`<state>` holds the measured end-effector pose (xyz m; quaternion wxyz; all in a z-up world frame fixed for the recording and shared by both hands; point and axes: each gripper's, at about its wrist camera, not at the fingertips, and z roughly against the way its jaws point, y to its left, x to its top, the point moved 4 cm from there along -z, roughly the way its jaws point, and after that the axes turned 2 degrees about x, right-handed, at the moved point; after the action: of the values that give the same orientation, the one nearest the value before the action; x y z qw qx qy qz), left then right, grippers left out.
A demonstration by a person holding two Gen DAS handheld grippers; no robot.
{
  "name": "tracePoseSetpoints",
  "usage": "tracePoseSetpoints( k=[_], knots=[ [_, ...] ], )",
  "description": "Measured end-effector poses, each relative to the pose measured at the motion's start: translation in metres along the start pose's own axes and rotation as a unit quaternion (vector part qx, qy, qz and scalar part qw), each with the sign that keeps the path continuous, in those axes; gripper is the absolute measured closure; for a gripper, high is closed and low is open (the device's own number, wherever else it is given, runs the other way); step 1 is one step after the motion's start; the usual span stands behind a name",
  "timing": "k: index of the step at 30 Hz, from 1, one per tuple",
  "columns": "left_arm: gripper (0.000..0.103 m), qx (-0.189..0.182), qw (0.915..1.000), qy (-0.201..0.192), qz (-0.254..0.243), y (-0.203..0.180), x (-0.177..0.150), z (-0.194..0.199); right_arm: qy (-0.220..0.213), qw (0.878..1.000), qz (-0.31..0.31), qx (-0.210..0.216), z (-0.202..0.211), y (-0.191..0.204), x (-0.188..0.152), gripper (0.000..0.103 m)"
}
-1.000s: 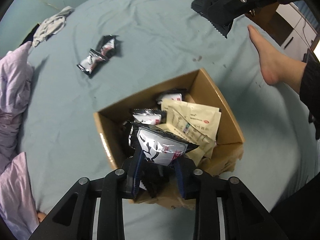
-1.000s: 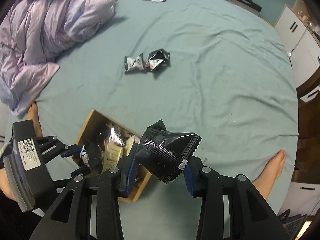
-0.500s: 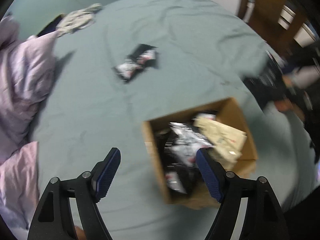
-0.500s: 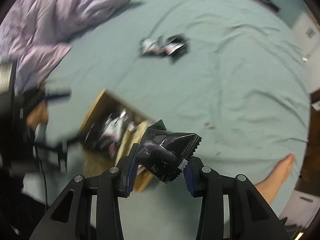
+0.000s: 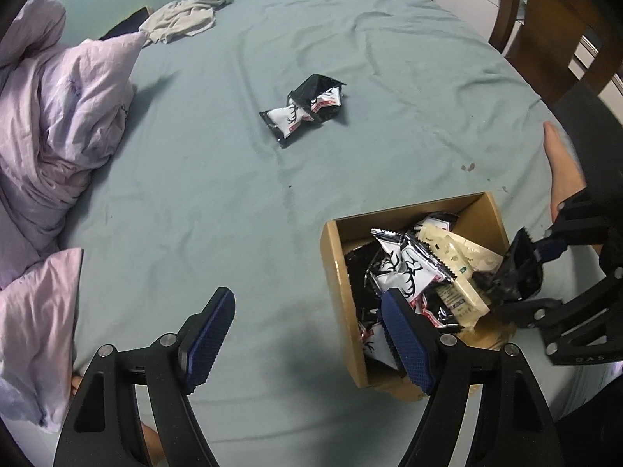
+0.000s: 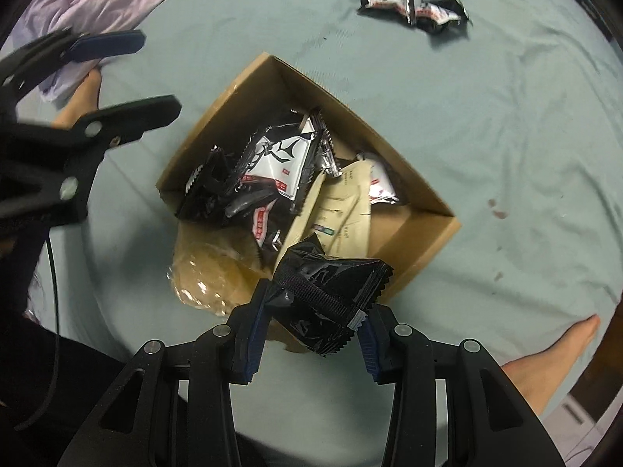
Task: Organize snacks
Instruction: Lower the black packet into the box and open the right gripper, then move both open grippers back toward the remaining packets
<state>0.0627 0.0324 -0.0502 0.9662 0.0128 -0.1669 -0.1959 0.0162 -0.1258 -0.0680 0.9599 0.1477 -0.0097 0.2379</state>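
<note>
Right now I judge I am in the drop-off step: my right gripper (image 6: 309,325) is clamped on a black snack packet (image 6: 331,303) and hangs at the near edge of the cardboard box (image 6: 424,190), low centre in the right wrist view. The packet sits crosswise between the pads, its serrated end poking out to the right, just over the box's near rim.

My left gripper (image 5: 307,334) is spread wide and holds nothing; in its own view it hovers over the bedsheet (image 5: 194,194) at the lower middle, its right finger overlapping the box's left wall.

The box already holds a heap of black-and-white packets (image 5: 405,272) and some cream sachets (image 5: 459,268), lower right in the left wrist view. Two loose packets (image 5: 303,111) lie touching each other on the sheet, upper centre in that view and well apart from the box.

Next, I think, I need to carry the right gripper a little further over the box opening and release, so the packet does not catch on the rim. Then the left gripper must reach up-frame for the loose pair.
</note>
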Motion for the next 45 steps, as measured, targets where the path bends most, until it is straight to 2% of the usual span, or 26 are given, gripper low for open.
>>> tracePoseSetpoints(
  k=[3,5,8,11,15,19,30,34,41,45],
  knots=[
    [0.024,0.0,1.0,-0.006,-0.008,-0.004,0.001,0.002,0.012,0.998,-0.045,0.034,-0.003,-0.007,0.004,0.057],
    [0.024,0.0,0.9999,-0.006,-0.009,-0.006,0.001,0.003,0.008,0.997,-0.059,0.039,0.0,-0.013,0.005,0.047],
    [0.024,0.0,1.0,-0.004,-0.009,-0.006,0.002,0.002,-0.007,0.996,-0.082,0.036,0.008,-0.027,0.007,0.04],
    [0.024,0.0,1.0,-0.003,-0.007,-0.006,0.004,0.0,-0.022,0.993,-0.113,0.032,0.017,-0.041,0.002,0.04],
    [0.024,-0.001,1.0,0.007,0.0,-0.007,0.007,-0.004,-0.042,0.988,-0.15,0.001,0.029,-0.062,-0.005,0.04],
    [0.024,-0.002,0.9999,0.011,0.001,-0.01,0.01,-0.006,-0.059,0.982,-0.178,-0.011,0.038,-0.076,-0.012,0.04],
    [0.024,0.011,0.9999,0.011,-0.006,-0.013,0.018,-0.012,-0.081,0.978,-0.19,-0.022,0.046,-0.083,-0.016,0.04],
    [0.024,-0.007,0.9994,0.022,0.025,-0.005,0.03,-0.017,-0.092,0.977,-0.189,-0.026,0.049,-0.089,-0.015,0.04],
    [0.024,-0.01,0.9946,0.026,0.1,0.022,0.056,-0.027,-0.095,0.977,-0.191,-0.027,0.042,-0.099,-0.013,0.04],
    [0.024,0.034,0.9949,0.021,0.093,0.029,0.075,-0.039,-0.102,0.978,-0.182,-0.015,0.045,-0.106,-0.013,0.04]
  ],
)
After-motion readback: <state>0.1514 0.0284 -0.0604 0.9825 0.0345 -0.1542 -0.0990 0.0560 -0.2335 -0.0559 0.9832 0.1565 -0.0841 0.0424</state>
